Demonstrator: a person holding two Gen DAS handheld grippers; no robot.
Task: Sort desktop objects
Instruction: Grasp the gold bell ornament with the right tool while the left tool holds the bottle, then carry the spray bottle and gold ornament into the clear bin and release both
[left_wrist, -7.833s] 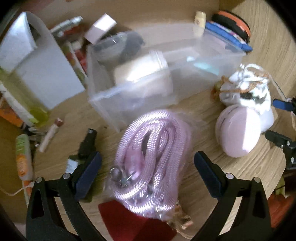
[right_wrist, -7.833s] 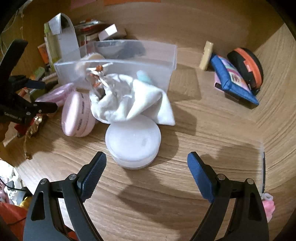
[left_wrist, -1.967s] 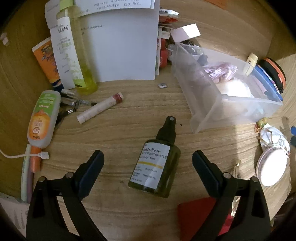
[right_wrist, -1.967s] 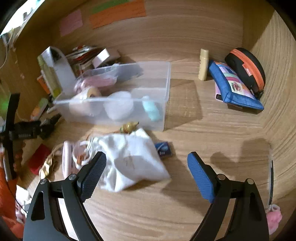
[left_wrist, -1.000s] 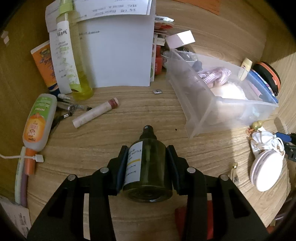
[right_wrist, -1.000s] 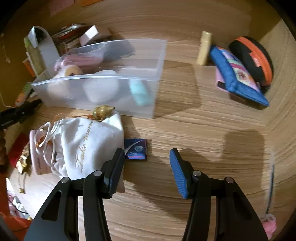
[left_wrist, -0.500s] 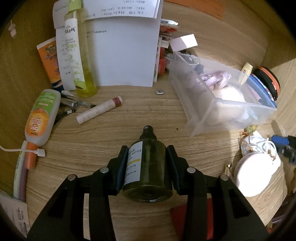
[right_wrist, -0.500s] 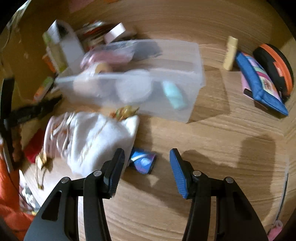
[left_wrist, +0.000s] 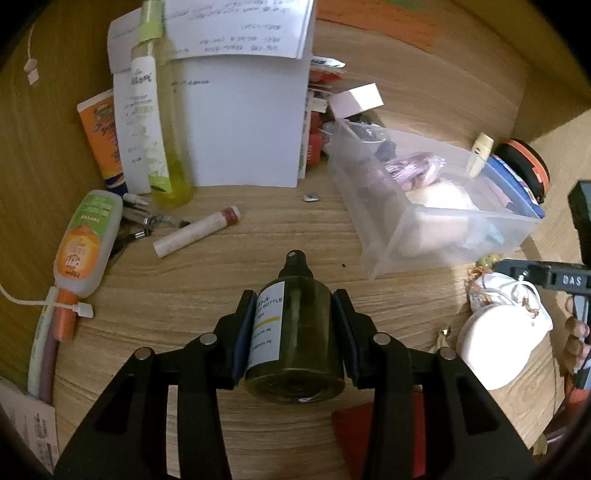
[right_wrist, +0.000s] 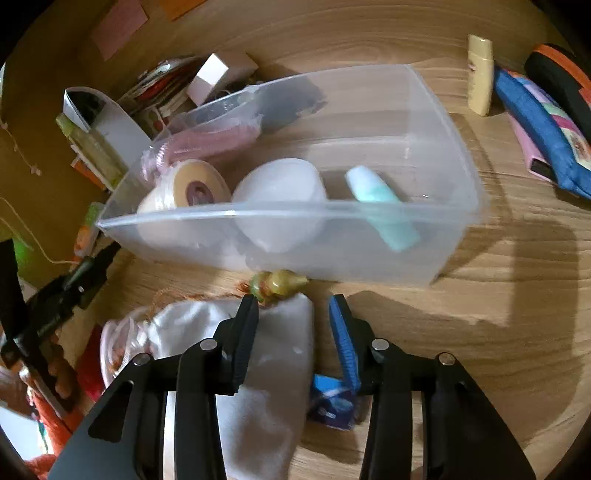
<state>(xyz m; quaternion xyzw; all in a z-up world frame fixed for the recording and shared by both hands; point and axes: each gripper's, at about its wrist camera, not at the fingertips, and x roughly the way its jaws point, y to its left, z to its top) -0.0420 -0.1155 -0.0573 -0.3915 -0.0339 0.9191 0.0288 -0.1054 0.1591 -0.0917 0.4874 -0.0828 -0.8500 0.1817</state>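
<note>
A dark green spray bottle (left_wrist: 295, 332) with a white label is clamped in my left gripper (left_wrist: 295, 325), which is shut on it just above the wooden desk. A clear plastic bin (right_wrist: 443, 236) holds a tape roll (right_wrist: 192, 188), a round white case, a teal tube and pink rope. It also shows in the left wrist view (left_wrist: 447, 240). My right gripper (right_wrist: 293, 328) is closing over a corner of the white drawstring pouch (right_wrist: 266, 391). A gap is left at its blue pad. A small blue packet (right_wrist: 330, 402) lies under the right finger.
A yellow-green bottle (left_wrist: 166, 147), an orange squeeze bottle (left_wrist: 85, 243), a lip balm tube (left_wrist: 195, 232) and white papers crowd the left. A blue pouch (right_wrist: 539, 133), a black-orange case (right_wrist: 557, 74) and a cream tube (right_wrist: 480, 74) lie at the right. A round white compact (left_wrist: 498, 347) lies beside the pouch.
My right gripper has slid left over the pouch corner and its jaws have narrowed. The bin looks nearer. My left gripper keeps the bottle where it was.
</note>
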